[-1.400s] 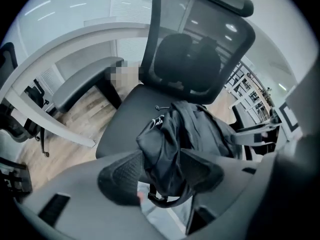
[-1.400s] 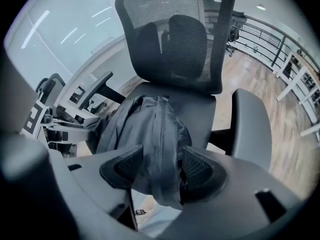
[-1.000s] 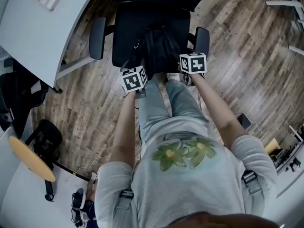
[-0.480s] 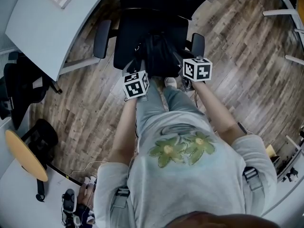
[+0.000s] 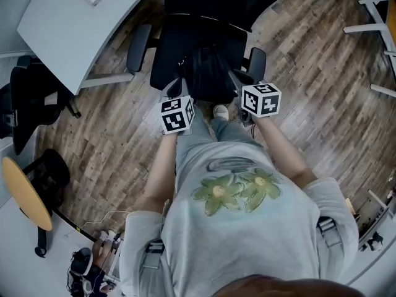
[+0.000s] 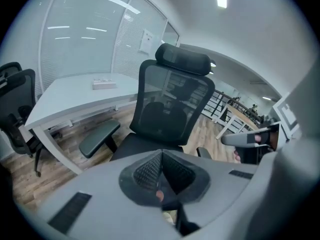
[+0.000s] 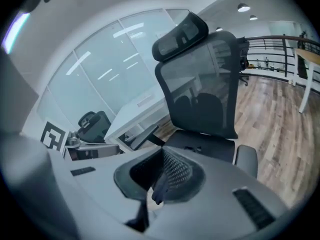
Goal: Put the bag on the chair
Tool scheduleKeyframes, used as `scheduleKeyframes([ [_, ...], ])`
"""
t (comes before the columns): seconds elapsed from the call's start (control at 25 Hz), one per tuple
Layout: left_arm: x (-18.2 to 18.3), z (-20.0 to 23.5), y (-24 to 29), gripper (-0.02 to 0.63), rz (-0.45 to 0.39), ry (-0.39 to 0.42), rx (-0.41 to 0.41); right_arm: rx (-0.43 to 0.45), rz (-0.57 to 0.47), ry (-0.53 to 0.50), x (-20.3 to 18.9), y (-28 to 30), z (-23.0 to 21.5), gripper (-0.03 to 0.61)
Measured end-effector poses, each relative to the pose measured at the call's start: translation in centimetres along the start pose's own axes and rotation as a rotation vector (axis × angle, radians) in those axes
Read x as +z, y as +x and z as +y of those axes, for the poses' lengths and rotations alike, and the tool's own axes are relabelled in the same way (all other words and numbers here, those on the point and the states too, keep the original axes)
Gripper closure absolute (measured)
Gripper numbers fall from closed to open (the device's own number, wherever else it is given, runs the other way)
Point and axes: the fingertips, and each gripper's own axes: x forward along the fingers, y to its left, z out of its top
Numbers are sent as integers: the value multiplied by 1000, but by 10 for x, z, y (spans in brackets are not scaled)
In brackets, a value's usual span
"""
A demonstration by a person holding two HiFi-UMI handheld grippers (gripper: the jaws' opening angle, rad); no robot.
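Bag (image 5: 209, 73), left claw (image 6: 161, 176), right claw (image 7: 161, 180) now closed

The bag (image 5: 207, 73) filled the middle of the chair (image 5: 167, 54), hemmed by an armrest (image 5: 137, 47) on each side and the backrest behind. The desk (image 5: 74, 23) crowded the chair's left, while bare floor (image 5: 322, 73) lay open on its right.

Top: the person is wearing a light grey shirt (image 5: 247, 240) with a green flower print (image 5: 235, 193), yellow at the centres.
Shoulders: grey straps (image 5: 328, 235) with buckles are crossing them.
Legs: is wearing pale grey trousers (image 5: 207, 142) and a light shoe (image 5: 220, 111).
Left gripper (image 6: 161, 180): grey shell, dark meshed pads, black-and-white marker cube (image 5: 177, 114).
Right gripper (image 7: 160, 183): is looking the same.
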Motion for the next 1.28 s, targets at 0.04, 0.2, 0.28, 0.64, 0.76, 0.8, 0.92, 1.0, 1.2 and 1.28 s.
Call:
scheduleKeyframes([
  [0.04,1,-5,-4,597,-6,10,-34,24,-23,-22,3,-3,8,571],
  [0.2,6,-20,-16,598,-24,57,-96,60,-83,-68,14,-15,27,572],
  [0.28,8,-26,-23,598,-31,82,-99,63,-96,-74,16,-22,33,572],
  [0.64,15,-48,-41,598,-80,71,-166,44,-75,-129,11,-37,44,572],
  [0.76,16,-49,-43,598,-82,75,-166,48,-71,-134,9,-39,46,572],
  [0.8,16,-49,-43,598,-82,74,-166,48,-69,-136,9,-39,47,572],
  [0.92,15,-47,-44,598,-80,73,-160,44,-62,-141,8,-39,47,572],
  [1.0,14,-46,-45,598,-78,74,-157,40,-59,-142,7,-40,47,572],
  [1.2,11,-42,-46,598,-69,77,-150,31,-57,-137,6,-41,45,572],
  [1.28,10,-40,-46,598,-65,78,-146,29,-54,-134,5,-40,45,572],
])
